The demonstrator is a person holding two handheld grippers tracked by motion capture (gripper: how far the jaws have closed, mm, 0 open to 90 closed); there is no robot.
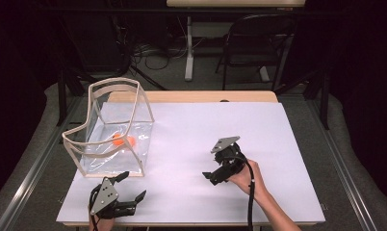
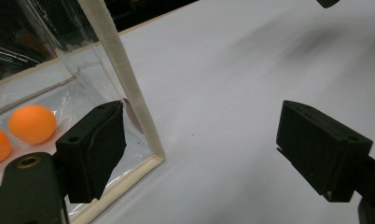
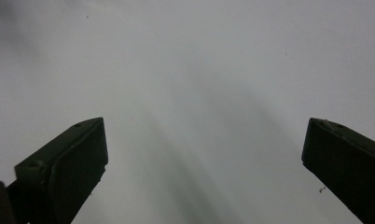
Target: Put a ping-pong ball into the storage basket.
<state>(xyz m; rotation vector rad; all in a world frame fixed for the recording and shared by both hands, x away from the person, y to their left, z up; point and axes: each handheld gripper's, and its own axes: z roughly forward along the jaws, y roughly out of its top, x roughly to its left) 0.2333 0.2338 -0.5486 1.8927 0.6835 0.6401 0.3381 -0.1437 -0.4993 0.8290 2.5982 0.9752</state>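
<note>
White tabletop [image 1: 191, 144] in a dark room, folding chair [image 1: 259, 43] behind it. Clear bag [image 1: 112, 130] with cream trim stands at the left, two orange balls [image 2: 32, 123] inside on its floor. Left gripper [image 1: 131, 185] is spread wide right at the bag's near corner, one jaw just beside the trim; right gripper [image 1: 212, 177] is released too, mid-table. Risk I'd guess: that jaw nudges the flimsy corner and tips the bag. Plenty of bare table to the right.

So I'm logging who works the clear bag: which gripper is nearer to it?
Left. The left gripper, jaws open, sits right at the clear bag's near corner; the right gripper, also open, hovers over the white table, well off to the bag's right.
</note>
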